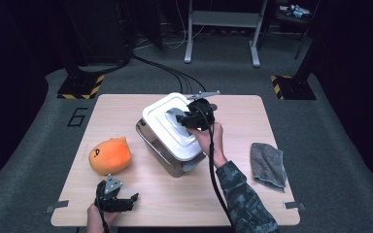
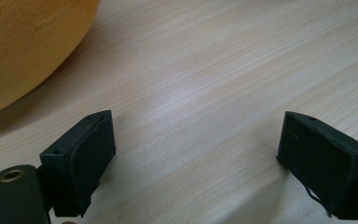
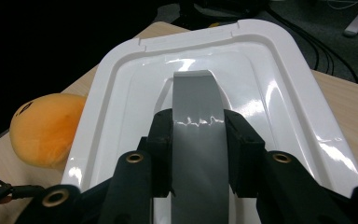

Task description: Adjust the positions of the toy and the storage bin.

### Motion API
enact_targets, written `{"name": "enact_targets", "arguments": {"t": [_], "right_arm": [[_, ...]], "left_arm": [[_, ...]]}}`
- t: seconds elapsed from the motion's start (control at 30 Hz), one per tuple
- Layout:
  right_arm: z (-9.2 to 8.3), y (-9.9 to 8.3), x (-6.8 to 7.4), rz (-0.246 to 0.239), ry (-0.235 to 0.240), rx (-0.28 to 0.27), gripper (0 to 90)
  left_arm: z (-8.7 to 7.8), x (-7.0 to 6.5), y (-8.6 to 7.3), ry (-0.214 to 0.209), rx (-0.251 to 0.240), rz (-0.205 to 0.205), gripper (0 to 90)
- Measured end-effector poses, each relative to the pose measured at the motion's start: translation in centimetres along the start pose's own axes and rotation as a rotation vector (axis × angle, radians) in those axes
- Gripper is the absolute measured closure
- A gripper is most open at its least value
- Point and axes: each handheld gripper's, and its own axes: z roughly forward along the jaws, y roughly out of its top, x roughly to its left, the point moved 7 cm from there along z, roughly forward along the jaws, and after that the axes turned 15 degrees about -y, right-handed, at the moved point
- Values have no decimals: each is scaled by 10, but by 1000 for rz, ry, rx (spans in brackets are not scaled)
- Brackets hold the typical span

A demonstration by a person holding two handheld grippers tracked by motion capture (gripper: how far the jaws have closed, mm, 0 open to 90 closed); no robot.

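Note:
A metal box (image 1: pixel 162 156) stands mid-table under a white lid (image 1: pixel 165 127), and the lid sits tilted, its far end higher. My right gripper (image 1: pixel 187 119) is shut on the lid's grey handle (image 3: pixel 193 93); in the right gripper view (image 3: pixel 198 140) both pads press the handle's sides above the white lid (image 3: pixel 279 93). My left gripper (image 1: pixel 129 203) rests near the table's front edge, just below an orange plush toy (image 1: pixel 109 155). Its jaws (image 2: pixel 193 158) stand open over bare wood, with the plush (image 2: pixel 23 42) off to the upper left.
A grey cloth (image 1: pixel 268 165) lies crumpled near the right edge of the wooden table (image 1: pixel 233 199). The plush (image 3: pixel 44 130) sits left of the box. Black cables run across the floor behind the table.

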Motion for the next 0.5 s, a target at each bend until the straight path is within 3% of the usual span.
{"name": "enact_targets", "arguments": {"t": [0.5], "right_arm": [[-17, 7, -32, 29, -39, -38, 659]], "left_arm": [[0, 0, 0, 1, 1, 0, 106]]}}
